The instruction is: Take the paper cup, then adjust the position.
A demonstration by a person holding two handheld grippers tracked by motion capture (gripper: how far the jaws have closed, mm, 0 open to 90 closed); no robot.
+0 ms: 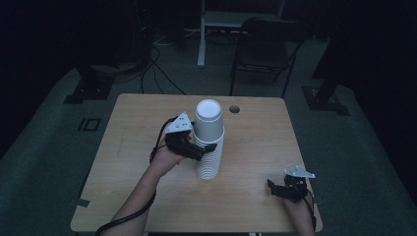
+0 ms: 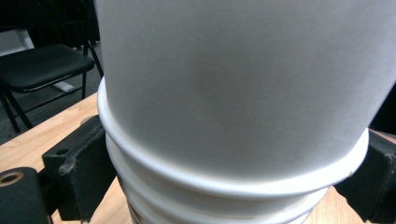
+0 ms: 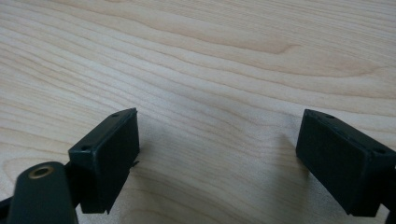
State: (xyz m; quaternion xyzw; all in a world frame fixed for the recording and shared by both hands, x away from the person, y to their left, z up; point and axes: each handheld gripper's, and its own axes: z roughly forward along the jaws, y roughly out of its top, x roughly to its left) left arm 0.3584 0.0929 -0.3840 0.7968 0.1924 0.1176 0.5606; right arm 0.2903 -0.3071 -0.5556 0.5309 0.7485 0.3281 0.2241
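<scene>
A tall stack of white paper cups [image 1: 209,125] stands upside down in the middle of the wooden table [image 1: 260,147]. My left gripper [image 1: 209,147] reaches in from the left, its jaws on either side of the stack just under the top cup's rim. In the left gripper view the cups [image 2: 243,84] fill the gap of the left gripper [image 2: 229,161], and both black pads [image 2: 84,158] lie against the rims. My right gripper [image 1: 278,189] rests near the table's front right corner, open, with only bare wood [image 3: 210,56] between the jaws of the right gripper [image 3: 219,154].
A round cable hole [image 1: 234,108] sits in the tabletop behind the stack. Beyond the table stand a black chair [image 1: 265,44], a white desk leg [image 1: 201,39] and floor cables [image 1: 157,64]. The room is dark.
</scene>
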